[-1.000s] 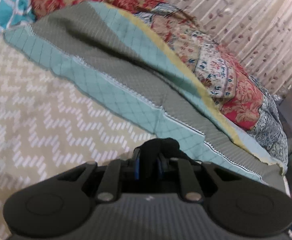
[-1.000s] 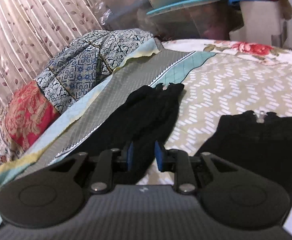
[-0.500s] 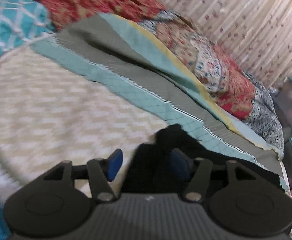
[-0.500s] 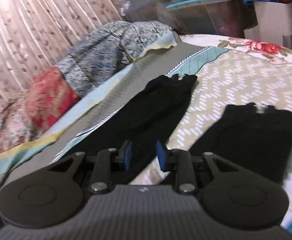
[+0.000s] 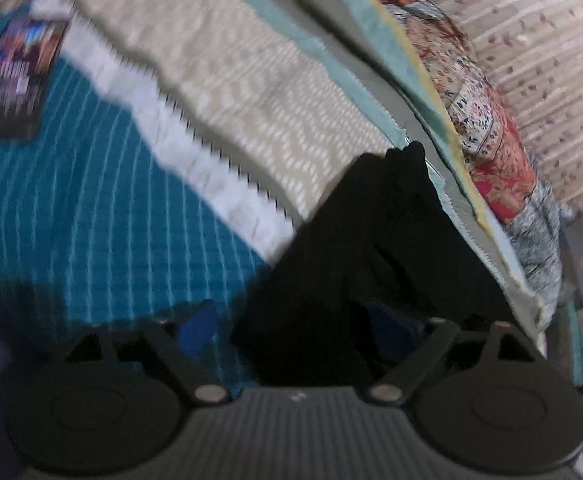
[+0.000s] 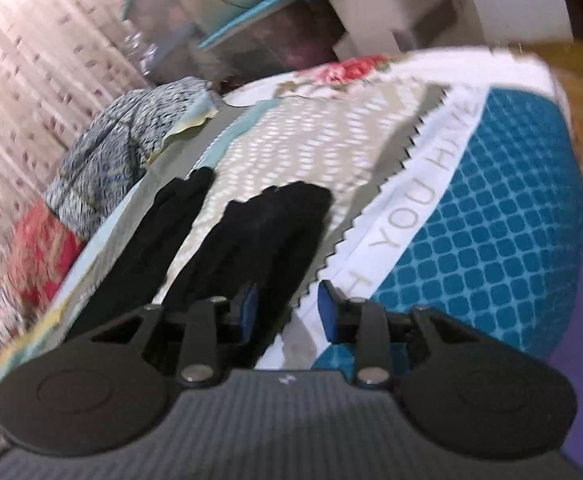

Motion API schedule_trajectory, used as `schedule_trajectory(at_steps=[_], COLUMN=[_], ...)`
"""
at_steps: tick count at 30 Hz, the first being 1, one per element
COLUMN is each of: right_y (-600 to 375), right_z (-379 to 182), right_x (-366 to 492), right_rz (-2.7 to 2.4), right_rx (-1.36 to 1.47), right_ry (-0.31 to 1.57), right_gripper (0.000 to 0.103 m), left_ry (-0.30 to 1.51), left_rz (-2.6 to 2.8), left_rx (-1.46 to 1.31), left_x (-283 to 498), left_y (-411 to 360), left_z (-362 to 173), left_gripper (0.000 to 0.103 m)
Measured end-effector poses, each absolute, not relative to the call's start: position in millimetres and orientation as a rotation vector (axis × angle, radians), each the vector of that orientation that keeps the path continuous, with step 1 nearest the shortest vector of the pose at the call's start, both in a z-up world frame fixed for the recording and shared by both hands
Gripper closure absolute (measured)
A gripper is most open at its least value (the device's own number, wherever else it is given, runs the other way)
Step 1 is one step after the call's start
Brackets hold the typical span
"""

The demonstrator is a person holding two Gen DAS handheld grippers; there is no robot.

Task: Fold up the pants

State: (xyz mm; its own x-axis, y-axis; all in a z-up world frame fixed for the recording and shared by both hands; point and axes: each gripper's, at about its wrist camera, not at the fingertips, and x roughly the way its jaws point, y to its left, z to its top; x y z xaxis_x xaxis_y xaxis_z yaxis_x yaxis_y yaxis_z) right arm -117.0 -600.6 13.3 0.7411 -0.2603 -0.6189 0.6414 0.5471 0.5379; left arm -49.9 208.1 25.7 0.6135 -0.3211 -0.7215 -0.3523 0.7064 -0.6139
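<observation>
Item: black pants (image 6: 247, 248), lying on a bed over the beige chevron bedspread (image 6: 323, 136). In the right wrist view the garment shows as two long dark strips running away from the camera toward the far end of the bed. One strip lies along the grey-and-teal quilt (image 6: 179, 164); the other, broader, lies just beside it on the chevron cloth. The long axis points up the frame and leans slightly right.

Left gripper (image 5: 291, 320): jaws opening, spread wide. Black cloth lies between and ahead of the fingers, but the blue pads do not appear to press on it. The pants stretch straight out from this gripper, toward the quilt's edge.

Right gripper (image 6: 287, 308): jaws opening, part way apart. Its left blue pad (image 6: 249, 306) stands at the near edge of the broad strip; the gap itself sits over white border cloth, not over the pants. Nothing is gripped.

Judgement: the left gripper is nearer the cloth and already astride it; the right must shift a little to its left to straddle the fabric.

Surroundings: patterned bedding bundles (image 6: 123, 136) by the curtain (image 6: 31, 64); blurred storage tubs (image 6: 251, 20) beyond the bed, contents not readable. Both views are motion-blurred.
</observation>
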Motion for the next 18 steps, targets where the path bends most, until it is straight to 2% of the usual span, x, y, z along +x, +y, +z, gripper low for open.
schedule_trajectory(at_steps=[2,3,4,5,6,7,9,14,15,16,18], right_y=[-614.2,-617.3,-619.7,-620.5,-620.4,-618.5,-620.2,-624.5,-625.2,-626.6,-634.1], right_z=[4.3,-0.6,-4.0,-6.1,-4.3,2.5,27.6,62.7,63.1,60.3,45.3], right_x=[-107.6,-101.3,-94.1,-87.1,-82.5,-83.1,-96.9,-150.6,-158.2,-161.3,-156.7], right_rz=[-0.546,-0.534,-0.522,-0.507,-0.491,-0.503,-0.546,-0.657,-0.695,-0.725,-0.733], right_rx=[0.889,0.907,0.919,0.934,0.947,0.940,0.873,0.761,0.736,0.718,0.710], right_ry=[0.497,0.496,0.504,0.514,0.520,0.501,0.418,0.344,0.348,0.367,0.473], right_gripper=[0.066,0.068,0.073,0.094,0.095,0.095,0.096,0.096,0.096,0.096,0.089], left_ry=[0.950,0.949,0.952,0.964,0.973,0.981,0.969,0.983,1.003,1.023,1.062], left_rz=[0.029,0.037,0.051,0.076,0.096,0.099,0.093,0.039,0.024,0.017,0.021], left_rx=[-0.875,-0.877,-0.859,-0.831,-0.806,-0.791,-0.795,-0.746,-0.737,-0.715,-0.646], left_x=[-53.0,-54.6,-52.7,-50.1,-48.9,-47.6,-50.4,-55.1,-54.2,-52.8,-51.8], left_y=[205.6,201.7,198.2,194.0,190.6,186.7,183.6,171.7,167.5,162.7,153.1], left_z=[18.6,15.7,14.2,14.1,15.2,17.3,25.3,40.6,38.9,36.1,31.5], left_gripper=[0.013,0.022,0.036,0.044,0.059,0.066,0.071,0.071,0.069,0.063,0.060])
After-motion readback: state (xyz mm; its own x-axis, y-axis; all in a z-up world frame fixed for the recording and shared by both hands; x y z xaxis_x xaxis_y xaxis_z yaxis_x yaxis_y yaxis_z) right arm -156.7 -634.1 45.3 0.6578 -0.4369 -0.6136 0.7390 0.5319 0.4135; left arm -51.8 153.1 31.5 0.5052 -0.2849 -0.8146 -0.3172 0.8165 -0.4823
